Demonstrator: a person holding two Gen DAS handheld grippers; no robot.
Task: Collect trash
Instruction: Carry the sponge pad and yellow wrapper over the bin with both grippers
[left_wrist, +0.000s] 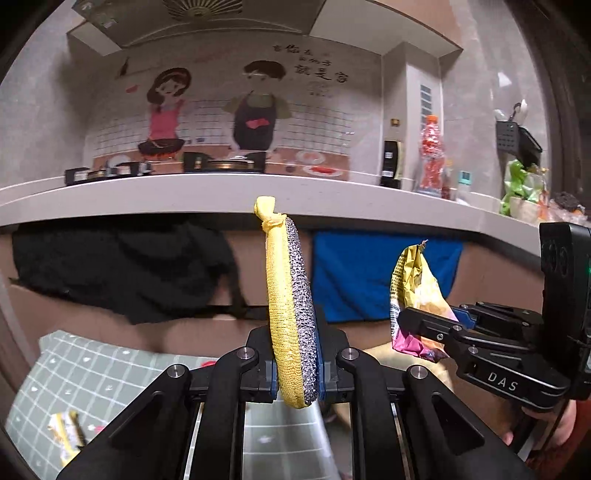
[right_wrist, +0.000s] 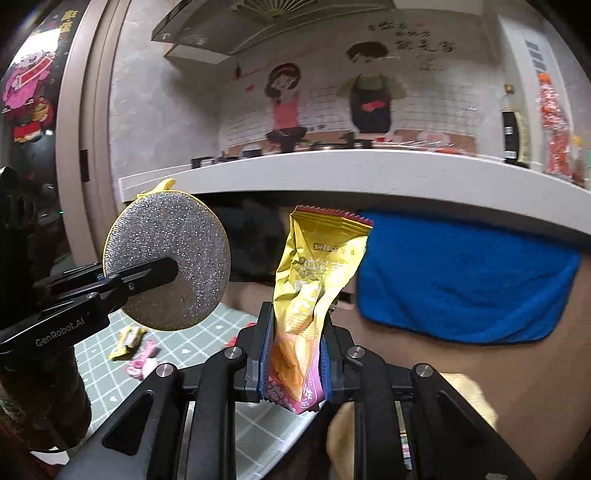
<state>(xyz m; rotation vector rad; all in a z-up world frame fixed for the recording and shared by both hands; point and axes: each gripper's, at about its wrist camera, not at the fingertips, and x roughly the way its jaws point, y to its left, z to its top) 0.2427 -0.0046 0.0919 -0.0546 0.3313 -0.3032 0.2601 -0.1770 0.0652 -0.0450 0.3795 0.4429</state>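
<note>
My left gripper (left_wrist: 297, 373) is shut on a round scouring pad (left_wrist: 291, 310), yellow on one face and silver on the other, held upright on edge. From the right wrist view the same scouring pad (right_wrist: 166, 262) shows its silver face at the left, clamped by the left gripper (right_wrist: 162, 271). My right gripper (right_wrist: 293, 365) is shut on a crumpled yellow and purple snack wrapper (right_wrist: 314, 284), which stands up between the pads. That wrapper (left_wrist: 413, 288) and the right gripper (left_wrist: 413, 321) appear at the right of the left wrist view. Both are lifted above a green checked mat (left_wrist: 92, 373).
More wrappers lie on the mat: a yellow one (left_wrist: 66, 432), plus yellow (right_wrist: 127, 341) and pink (right_wrist: 142, 360) ones. A white counter (left_wrist: 221, 192) runs across ahead with a stove (left_wrist: 221, 162) and bottles (left_wrist: 430, 155). A blue cloth (right_wrist: 461, 277) and a black cloth (left_wrist: 122, 266) hang below it.
</note>
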